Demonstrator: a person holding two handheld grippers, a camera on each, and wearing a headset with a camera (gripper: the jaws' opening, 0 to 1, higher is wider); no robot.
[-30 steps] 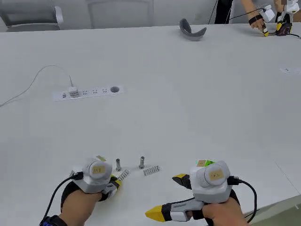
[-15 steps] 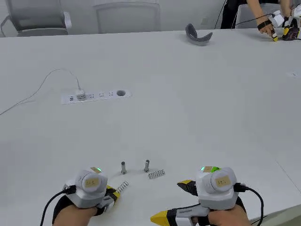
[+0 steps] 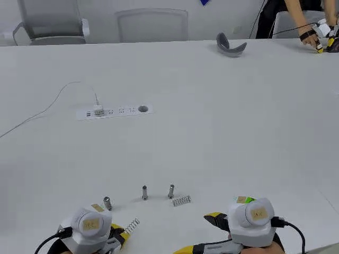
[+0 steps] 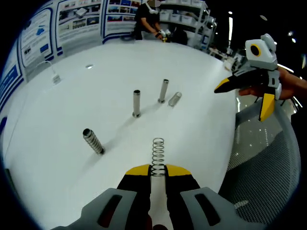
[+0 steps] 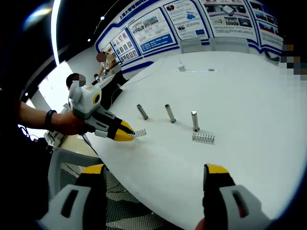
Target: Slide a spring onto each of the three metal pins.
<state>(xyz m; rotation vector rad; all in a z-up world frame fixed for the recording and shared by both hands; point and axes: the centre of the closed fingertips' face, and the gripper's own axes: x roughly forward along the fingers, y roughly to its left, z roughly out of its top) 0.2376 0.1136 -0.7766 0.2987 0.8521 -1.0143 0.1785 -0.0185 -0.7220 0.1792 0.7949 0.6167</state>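
Three metal pins stand in a row near the table's front edge. The left pin (image 3: 107, 203) (image 4: 93, 141) (image 5: 142, 112) wears a spring. The middle pin (image 3: 144, 192) (image 4: 136, 103) and the right pin (image 3: 171, 191) (image 4: 163, 91) are bare. A loose spring (image 3: 181, 200) (image 4: 175, 98) (image 5: 203, 138) lies beside the right pin. My left gripper (image 3: 119, 233) (image 4: 157, 168), short of the pins, is shut on another spring (image 3: 131, 226) (image 4: 157, 152) that sticks out forward. My right gripper (image 3: 198, 234) (image 5: 153, 170) hovers open and holds nothing, to the right of the pins.
A white power strip (image 3: 114, 111) with a plugged cable lies mid-table. A grey curved object (image 3: 231, 45) rests at the far edge. A person's hands (image 3: 318, 37) work with grippers at the far right corner. Chairs (image 3: 151, 24) stand behind the table.
My left gripper has drawn back from the pins with the spring in its jaws, uncovering the left pin with its spring. The head camera has tilted up. The right gripper stays open.
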